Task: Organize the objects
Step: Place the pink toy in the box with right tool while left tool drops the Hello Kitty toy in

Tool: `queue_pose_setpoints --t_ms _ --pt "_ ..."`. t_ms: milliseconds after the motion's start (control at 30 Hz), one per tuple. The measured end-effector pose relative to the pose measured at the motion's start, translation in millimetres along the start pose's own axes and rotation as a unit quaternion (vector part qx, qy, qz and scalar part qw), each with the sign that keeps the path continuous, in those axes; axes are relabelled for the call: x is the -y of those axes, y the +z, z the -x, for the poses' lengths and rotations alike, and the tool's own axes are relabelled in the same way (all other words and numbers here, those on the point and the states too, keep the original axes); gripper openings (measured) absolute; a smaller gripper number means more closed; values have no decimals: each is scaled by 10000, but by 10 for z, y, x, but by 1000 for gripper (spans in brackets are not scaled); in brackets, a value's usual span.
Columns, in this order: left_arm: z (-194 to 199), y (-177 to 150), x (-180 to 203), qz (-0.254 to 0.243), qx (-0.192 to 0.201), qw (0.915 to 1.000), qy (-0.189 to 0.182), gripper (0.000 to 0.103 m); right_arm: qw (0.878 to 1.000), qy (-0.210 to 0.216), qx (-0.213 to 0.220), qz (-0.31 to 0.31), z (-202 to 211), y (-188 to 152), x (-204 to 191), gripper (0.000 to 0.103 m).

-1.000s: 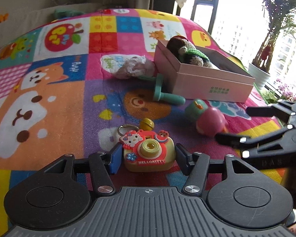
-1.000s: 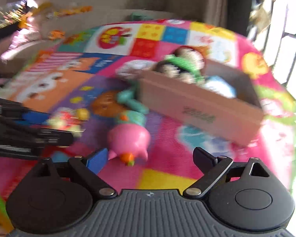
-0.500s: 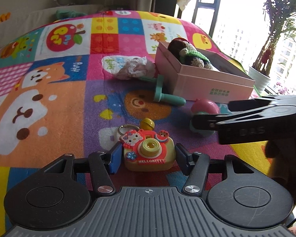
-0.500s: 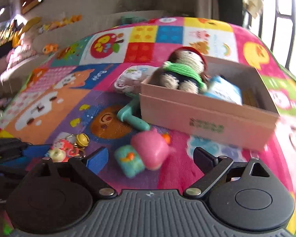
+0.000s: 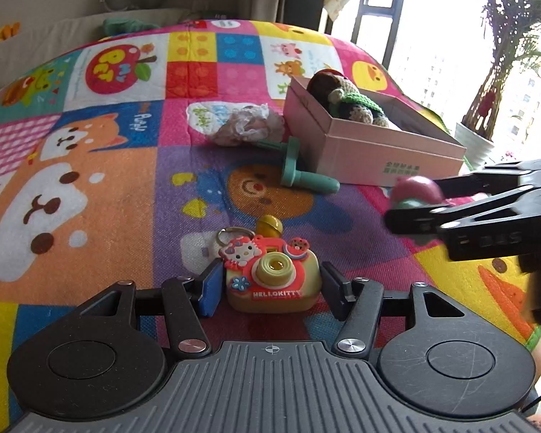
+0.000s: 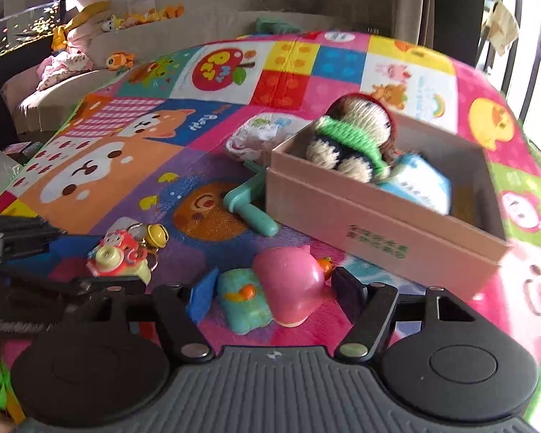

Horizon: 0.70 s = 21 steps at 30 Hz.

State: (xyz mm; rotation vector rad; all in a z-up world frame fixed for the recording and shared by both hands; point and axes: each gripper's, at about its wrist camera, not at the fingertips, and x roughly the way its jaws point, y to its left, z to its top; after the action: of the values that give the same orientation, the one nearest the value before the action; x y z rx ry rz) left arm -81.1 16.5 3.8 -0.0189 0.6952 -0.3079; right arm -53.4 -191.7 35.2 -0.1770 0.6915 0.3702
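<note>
My left gripper is shut on a Hello Kitty toy camera with a key ring and gold bell, low over the play mat; the camera also shows in the right wrist view. My right gripper is shut on a pink and teal toy figure, just above the mat and in front of the pink cardboard box. The box holds a crocheted doll and a blue packet. The right gripper shows from the side in the left view.
A teal T-shaped toy lies against the box's near left corner. A crumpled plastic wrapper lies behind it. The colourful mat covers the surface. A potted plant stands by the window on the right. A sofa with plush toys is far left.
My right gripper has closed on the pink and teal toy and lifted it, moving toward the box. The left gripper has stayed still on the camera.
</note>
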Motion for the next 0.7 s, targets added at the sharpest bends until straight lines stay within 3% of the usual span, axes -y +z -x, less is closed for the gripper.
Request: queue_pose_setpoints --t_ms 233,333,533,700 --pt "6 12 122 -215 -59 9994 281 61 9966 -330 627 -427 696 -87 469 69" --pt "84 150 101 21 -32 10000 8 61 9919 -548 939 -662 954 -140 699 69" --pt "360 964 424 -166 777 9951 -585 61 9804 -797 1496 -1005 1255 -255 1042 69" --pt "86 1788 881 -338 1104 9893 -891 61 9756 -702 1644 -1275 1253 -376 1210 69"
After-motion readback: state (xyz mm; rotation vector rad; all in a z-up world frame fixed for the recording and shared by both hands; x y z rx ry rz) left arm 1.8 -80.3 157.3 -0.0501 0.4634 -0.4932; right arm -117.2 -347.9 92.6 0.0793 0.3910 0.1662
